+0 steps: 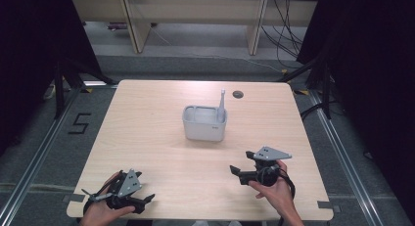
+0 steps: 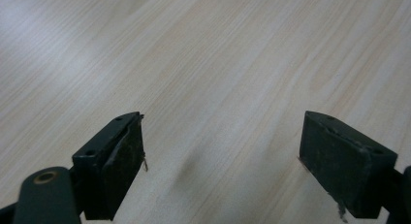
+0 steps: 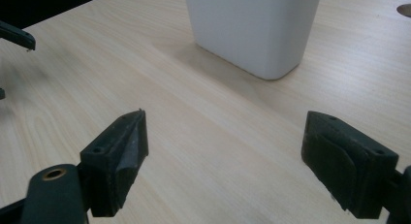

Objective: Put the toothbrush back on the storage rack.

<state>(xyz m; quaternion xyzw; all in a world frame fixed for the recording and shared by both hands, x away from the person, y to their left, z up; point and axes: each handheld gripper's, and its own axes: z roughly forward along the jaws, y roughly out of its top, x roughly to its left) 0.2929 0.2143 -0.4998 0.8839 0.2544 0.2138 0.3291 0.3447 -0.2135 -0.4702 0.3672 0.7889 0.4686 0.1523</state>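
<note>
While both hands rest near the front edge of the table (image 1: pixel 147 118), the white box (image 1: pixel 204 123) sits in the middle of it, w/ a toothbrush (image 1: pixel 221 107) standing up in its right end, brush end on top. The brush leans on the box's rim & its top pokes well above the box.

The right gripper (image 1: pixel 236 170) is in front of the box & a bit to the right, held just over the wood. It points left across the table. Its jaws are spread wide & nothing is between them. In the right gripper view the gripper (image 3: pixel 223 151) has bare wood in the gap, & the box (image 3: pixel 252 27) stands past the jaws, near but not touching. A small dark hole (image 3: pixel 403 9) in the table shows far off at the top right.

The left gripper (image 1: pixel 149 198) is at the front left corner, well apart from the box, held low in the left hand (image 1: pixel 100 211). Its jaws are spread wide too, w/ nothing in them. In the left gripper view the gripper (image 2: pixel 220 149) has just plain wood under it.

The right hand (image 1: pixel 274 189) wraps the back of its gripper. The grey plate (image 1: pixel 268 153) on top tips up toward the box
</note>
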